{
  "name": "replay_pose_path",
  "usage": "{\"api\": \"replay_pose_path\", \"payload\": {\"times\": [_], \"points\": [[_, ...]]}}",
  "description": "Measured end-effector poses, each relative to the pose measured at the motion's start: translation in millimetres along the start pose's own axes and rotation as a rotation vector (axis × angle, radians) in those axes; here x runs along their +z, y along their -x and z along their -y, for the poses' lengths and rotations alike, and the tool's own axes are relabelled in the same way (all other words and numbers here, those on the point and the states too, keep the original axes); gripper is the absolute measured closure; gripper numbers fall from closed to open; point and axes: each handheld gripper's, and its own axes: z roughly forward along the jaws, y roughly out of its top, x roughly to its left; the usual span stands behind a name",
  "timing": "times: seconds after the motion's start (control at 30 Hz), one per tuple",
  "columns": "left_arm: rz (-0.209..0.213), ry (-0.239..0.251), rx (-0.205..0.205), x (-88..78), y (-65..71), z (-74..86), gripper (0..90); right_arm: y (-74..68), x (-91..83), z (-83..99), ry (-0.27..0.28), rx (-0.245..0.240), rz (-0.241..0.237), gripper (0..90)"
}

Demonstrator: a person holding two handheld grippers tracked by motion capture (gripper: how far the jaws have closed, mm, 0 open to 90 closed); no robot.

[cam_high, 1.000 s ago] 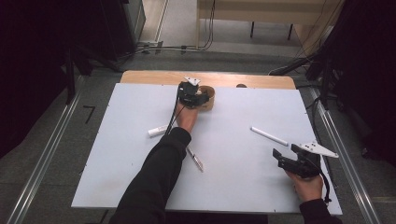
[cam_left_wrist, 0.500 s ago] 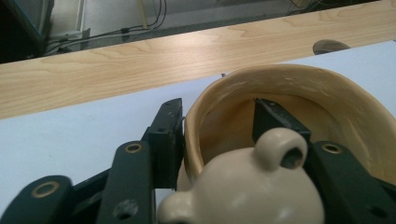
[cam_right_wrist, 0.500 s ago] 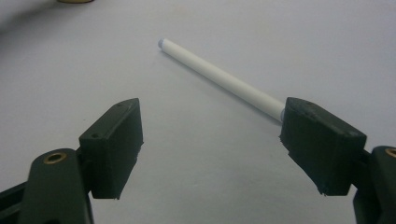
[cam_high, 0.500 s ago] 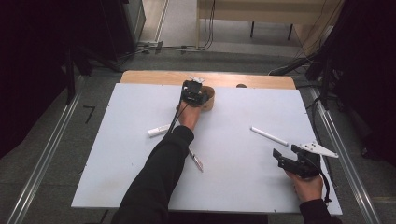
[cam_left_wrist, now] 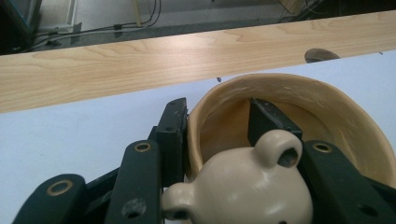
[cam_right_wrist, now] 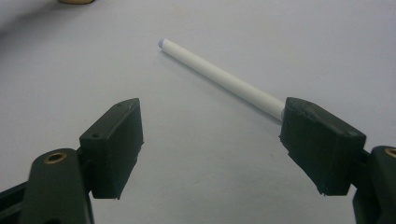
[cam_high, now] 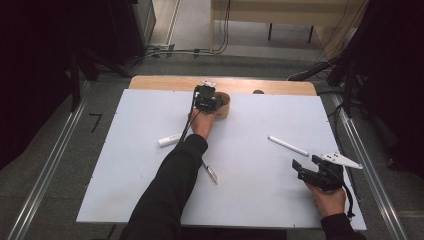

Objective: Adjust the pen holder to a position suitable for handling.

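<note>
We see the right gripper (cam_high: 305,170) nearest of all, resting low by the near right corner of the white table (cam_high: 125,190), its jaws spread wide with nothing between them. In the right gripper view the two black jaws stand well apart over bare tabletop, and a white marker (cam_right_wrist: 224,79) lies just beyond them, one end running behind the right-hand jaw; whether it touches that jaw we cannot tell. In the high view this same white marker (cam_high: 288,145) lies aslant near the right edge, just beyond the gripper.

Nearer the middle, a slim white pen (cam_high: 210,171) lies close beside the dark sleeve (cam_high: 165,195), and a second, stubbier white marker (cam_high: 170,140) lies toward the left, on the other side of the forearm.

Farther on, by the far edge, the left gripper (cam_high: 208,98) is at the tan ceramic cup (cam_high: 224,105). Its jaws have just been closing, and in the left gripper view they straddle the wall of the tan ceramic cup (cam_left_wrist: 299,107), one jaw outside and one inside, pinching the wall near a cream bear-shaped ornament (cam_left_wrist: 243,186) fixed to the cup. Beyond the cup the table's bare wooden strip (cam_left_wrist: 140,60) runs along the far edge.

We can read no brand, label or writing on any of these things.
</note>
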Motion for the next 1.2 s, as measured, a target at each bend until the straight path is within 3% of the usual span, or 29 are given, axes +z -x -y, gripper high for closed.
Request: {"api": "replay_pose_path", "payload": {"times": [0.27, 0.73, 1.2], "points": [[0.015, 0.012, -0.033, -0.9, -2.7, 0.0, 60.4, 0.1, 0.0, 0.0, 0.0, 0.0, -0.002, 19.9], [0.018, 0.011, -0.033, -3.5, -7.2, 0.0, 60.6, 0.9, 0.5, 0.1, 0.001, 0.0, -0.003, 20.1], [0.077, -0.004, -0.013, -27.1, -6.1, 8.9, 60.6, -2.3, 1.5, -0.2, -0.005, -0.007, 0.0, 20.1]]}}
